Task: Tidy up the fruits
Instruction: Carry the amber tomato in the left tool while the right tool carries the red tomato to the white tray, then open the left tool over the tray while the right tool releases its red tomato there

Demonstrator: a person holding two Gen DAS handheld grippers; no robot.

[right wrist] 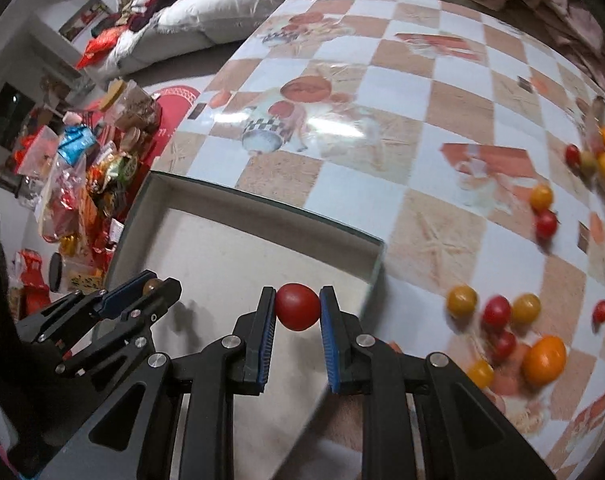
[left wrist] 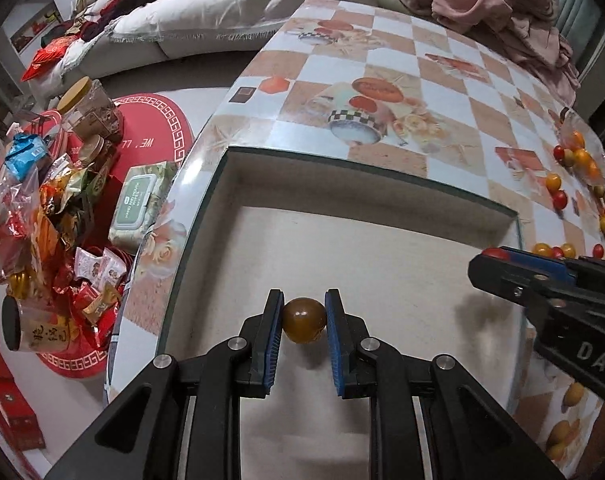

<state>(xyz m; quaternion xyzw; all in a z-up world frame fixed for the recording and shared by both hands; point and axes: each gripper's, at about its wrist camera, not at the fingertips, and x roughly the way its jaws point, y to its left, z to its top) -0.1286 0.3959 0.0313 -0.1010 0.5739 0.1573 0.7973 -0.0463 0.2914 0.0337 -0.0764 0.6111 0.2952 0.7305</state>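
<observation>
My left gripper (left wrist: 304, 320) is shut on a brown-olive cherry tomato (left wrist: 304, 321) and hangs over the inside of a shallow beige box (left wrist: 382, 264). My right gripper (right wrist: 297, 307) is shut on a red cherry tomato (right wrist: 297, 306) above the box's right part, near its right wall (right wrist: 376, 264). In the left wrist view the right gripper (left wrist: 490, 258) comes in from the right with the red tomato (left wrist: 496, 253) showing at its tip. The left gripper (right wrist: 152, 286) shows at the left of the right wrist view. Several red, yellow and orange cherry tomatoes (right wrist: 496, 312) lie loose on the table to the right.
The box sits at the edge of a table with a checkered printed cloth (right wrist: 342, 128). More tomatoes lie by a clear bag (left wrist: 578, 152) at the far right. A low red table (left wrist: 150, 132) crowded with snack packets, jars and a wipes pack (left wrist: 142, 204) stands left. A sofa with pink cloth (left wrist: 502, 8) lies behind.
</observation>
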